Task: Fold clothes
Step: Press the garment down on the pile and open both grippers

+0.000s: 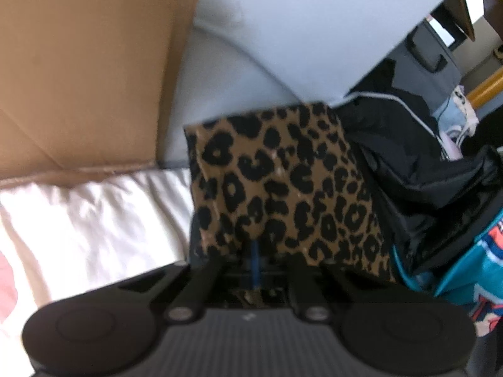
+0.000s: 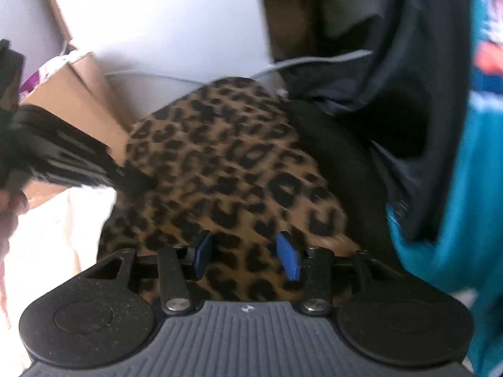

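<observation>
Pinching the near edge of the tan-and-black leopard-print fabric garment (image 1: 283, 182) with my left gripper (image 1: 255, 253); its blue pads are together on the cloth, so that edge is pinned while the other hand works. Garment lies folded on the white wrinkled bed sheet (image 1: 94, 213), between the brown cardboard box flap (image 1: 88, 72) and the dark navy jacket with pale piping (image 1: 418, 163), which touches its right side. Teal printed garment (image 1: 478, 270) sits further right in the pile.

My right gripper (image 2: 245, 251) sits over the same leopard cloth, blue pads (image 2: 287, 259) apart with print showing between them; nothing clamped. I'd say it's lining up a second grab to pair with the left pinch for lifting or squaring the fold.

Both grippers point steeply down at the fabric. In the right wrist view the left gripper comes in from the left, tips on the garment's edge, fingers of the holding hand (image 2: 12, 207) visible at the frame edge. Frames are blurred, so contact detail is uncertain.
</observation>
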Action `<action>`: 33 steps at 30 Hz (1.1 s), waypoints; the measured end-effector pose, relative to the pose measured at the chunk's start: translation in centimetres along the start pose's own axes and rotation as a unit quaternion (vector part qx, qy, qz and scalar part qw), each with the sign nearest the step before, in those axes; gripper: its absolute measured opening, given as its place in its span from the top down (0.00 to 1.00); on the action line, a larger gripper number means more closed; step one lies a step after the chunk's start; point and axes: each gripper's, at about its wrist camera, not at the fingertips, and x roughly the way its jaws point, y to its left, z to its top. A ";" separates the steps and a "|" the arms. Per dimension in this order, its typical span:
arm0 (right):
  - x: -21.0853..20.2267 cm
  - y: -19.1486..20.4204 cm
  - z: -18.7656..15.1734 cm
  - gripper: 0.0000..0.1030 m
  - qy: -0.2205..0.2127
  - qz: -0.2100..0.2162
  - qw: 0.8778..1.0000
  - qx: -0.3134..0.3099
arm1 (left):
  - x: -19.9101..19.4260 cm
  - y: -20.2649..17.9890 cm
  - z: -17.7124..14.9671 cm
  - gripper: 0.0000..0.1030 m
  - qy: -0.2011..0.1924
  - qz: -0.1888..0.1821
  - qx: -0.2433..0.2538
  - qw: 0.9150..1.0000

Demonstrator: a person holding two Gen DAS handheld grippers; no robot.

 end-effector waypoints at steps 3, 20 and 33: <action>-1.3 -1.9 -1.3 0.49 0.011 -0.023 1.000 0.011 | -1.3 -0.3 0.6 0.97 -0.019 0.031 0.016 0.999; -4.9 -2.4 -3.7 0.49 -0.023 -0.035 0.997 0.061 | -4.0 -6.4 -3.5 0.87 0.001 -0.054 0.078 0.995; -2.9 -3.7 -5.9 0.49 0.016 -0.056 0.996 0.070 | -0.8 -4.7 -8.0 0.97 0.033 -0.049 0.086 0.995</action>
